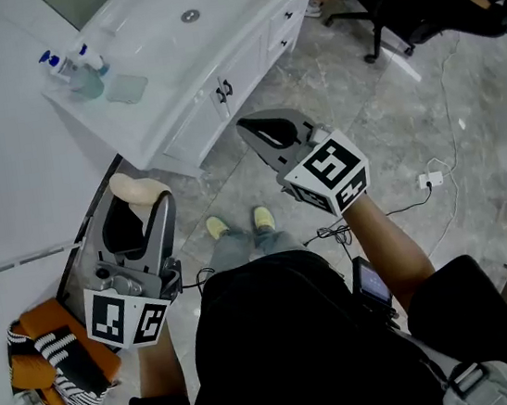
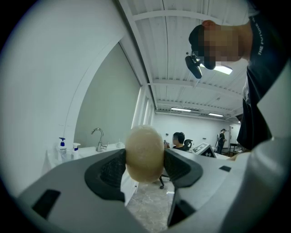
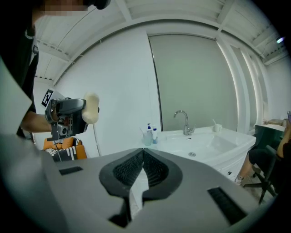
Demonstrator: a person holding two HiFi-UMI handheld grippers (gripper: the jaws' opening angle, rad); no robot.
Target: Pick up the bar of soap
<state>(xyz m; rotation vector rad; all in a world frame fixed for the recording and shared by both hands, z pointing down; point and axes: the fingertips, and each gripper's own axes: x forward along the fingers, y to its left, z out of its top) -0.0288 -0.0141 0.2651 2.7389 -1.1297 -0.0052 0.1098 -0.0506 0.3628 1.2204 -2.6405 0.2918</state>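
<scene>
Gripping bar of soap, left tongs clamped it by two opposite sides, in air at centre left of head view, well apart from white sink worktop at upper left. Soap was pale cream, rounded oval, smooth, matte; top bulged above pads. Right tongs were pressed together, empty, at frame centre, over grey floor.
</scene>
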